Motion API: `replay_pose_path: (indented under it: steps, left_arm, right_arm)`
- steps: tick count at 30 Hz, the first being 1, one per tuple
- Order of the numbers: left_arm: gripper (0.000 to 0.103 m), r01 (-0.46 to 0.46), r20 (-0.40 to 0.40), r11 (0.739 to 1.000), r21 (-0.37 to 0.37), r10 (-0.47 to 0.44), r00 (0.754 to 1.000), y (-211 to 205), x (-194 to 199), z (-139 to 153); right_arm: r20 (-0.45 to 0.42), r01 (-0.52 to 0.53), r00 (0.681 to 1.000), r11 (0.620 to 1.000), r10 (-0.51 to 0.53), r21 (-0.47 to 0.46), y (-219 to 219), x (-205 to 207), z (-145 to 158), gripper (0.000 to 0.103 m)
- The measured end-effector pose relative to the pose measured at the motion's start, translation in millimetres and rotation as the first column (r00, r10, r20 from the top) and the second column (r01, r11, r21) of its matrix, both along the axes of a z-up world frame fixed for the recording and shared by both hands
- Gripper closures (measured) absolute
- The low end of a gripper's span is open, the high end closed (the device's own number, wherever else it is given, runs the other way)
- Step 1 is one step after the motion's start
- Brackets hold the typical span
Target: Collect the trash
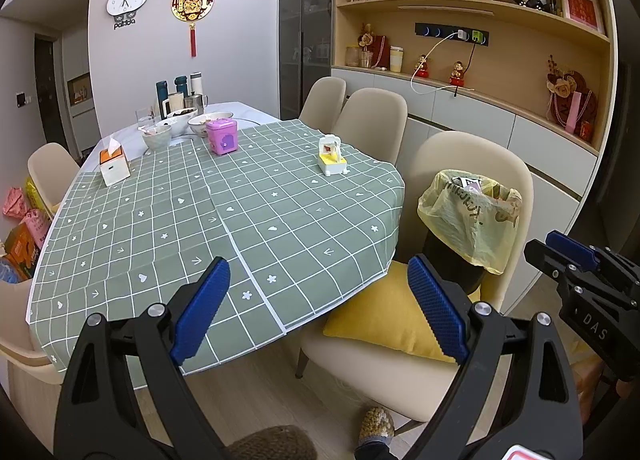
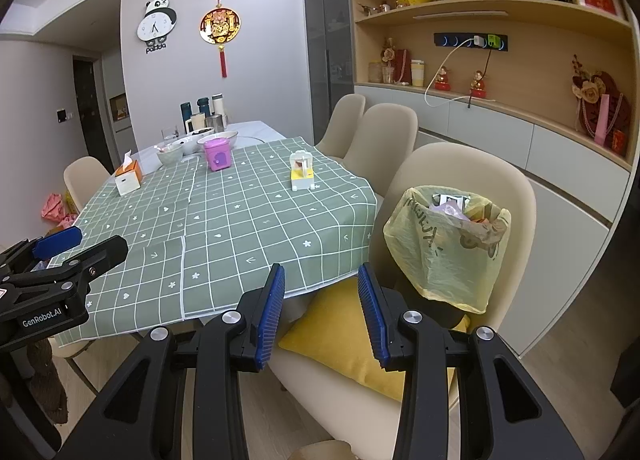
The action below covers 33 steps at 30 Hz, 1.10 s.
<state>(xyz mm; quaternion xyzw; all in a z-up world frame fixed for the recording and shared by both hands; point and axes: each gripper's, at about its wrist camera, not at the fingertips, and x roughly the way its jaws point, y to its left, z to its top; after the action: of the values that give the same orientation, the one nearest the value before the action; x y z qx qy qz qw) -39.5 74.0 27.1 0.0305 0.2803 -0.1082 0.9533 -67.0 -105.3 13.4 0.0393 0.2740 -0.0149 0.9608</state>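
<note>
Both grippers pointed downward over the table's near edge, left gripper (image 1: 320, 300) spread wide, right gripper (image 2: 322, 312) partly spread, each holding nothing. Right of and just beyond them, the trash bag (image 2: 448, 244) sat on a chair (image 2: 516, 188), above a yellow cushion (image 2: 340, 340). Bare tablecloth (image 1: 192, 220) stretched ahead.

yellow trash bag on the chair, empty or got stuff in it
Got stuff in it. The yellow trash bag stands open-mouthed on the chair, with wrappers and crumpled scraps showing at its top. How full below, cannot tell.
</note>
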Motion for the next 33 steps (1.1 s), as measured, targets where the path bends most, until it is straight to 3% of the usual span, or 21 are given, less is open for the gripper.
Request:
replay_pose_path:
  steps: [29, 33]
  left_arm:
    - [0.017, 0.007, 0.014, 1.000, 0.018, -0.008, 1.000, 1, 4, -1]
    - [0.017, -0.010, -0.021, 1.000, -0.004, 0.010, 1.000, 4, 20, -6]
  right_arm:
    - [-0.014, 0.009, 1.000, 1.000, -0.009, 0.002, 2, 6, -4, 0.067]
    - [-0.044, 0.002, 0.999, 1.000, -0.002, 0.004, 2, 19, -8, 0.067]
